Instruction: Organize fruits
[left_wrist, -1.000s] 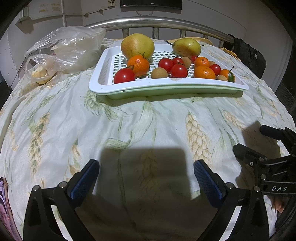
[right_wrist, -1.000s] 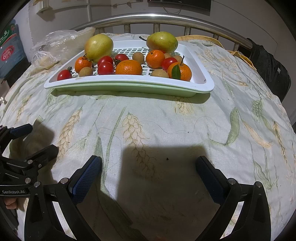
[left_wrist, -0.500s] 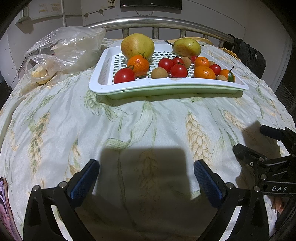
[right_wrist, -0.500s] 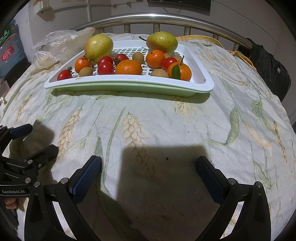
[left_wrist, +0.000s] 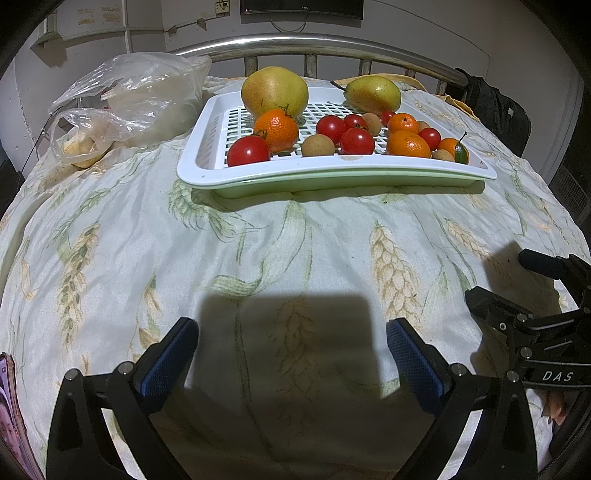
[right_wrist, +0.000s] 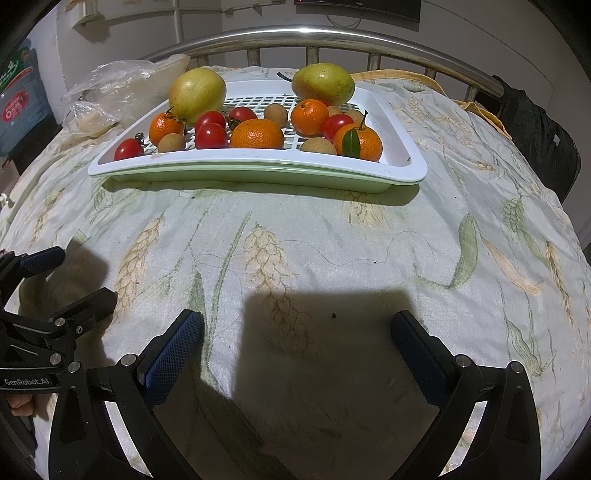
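Note:
A white slotted tray (left_wrist: 207, 147) (right_wrist: 402, 147) on a green base sits at the far side of the bed. It holds two yellow-green pears (left_wrist: 275, 90) (right_wrist: 323, 83), several mandarins (left_wrist: 277, 125) (right_wrist: 257, 134), red tomatoes (left_wrist: 248, 150) (right_wrist: 128, 148) and small brown longans (left_wrist: 318, 145) (right_wrist: 171, 143), all mixed. My left gripper (left_wrist: 291, 343) hovers open over the bedspread, well short of the tray. My right gripper (right_wrist: 295, 339) is open too, level with the left and empty. Each gripper shows at the edge of the other's view.
Clear plastic bags (left_wrist: 140, 96) (right_wrist: 110, 92) lie left of the tray. A metal bed rail (left_wrist: 314, 42) runs behind it, with a dark bag (left_wrist: 495, 110) at the right. The wheat-patterned bedspread (left_wrist: 258, 251) fills the foreground.

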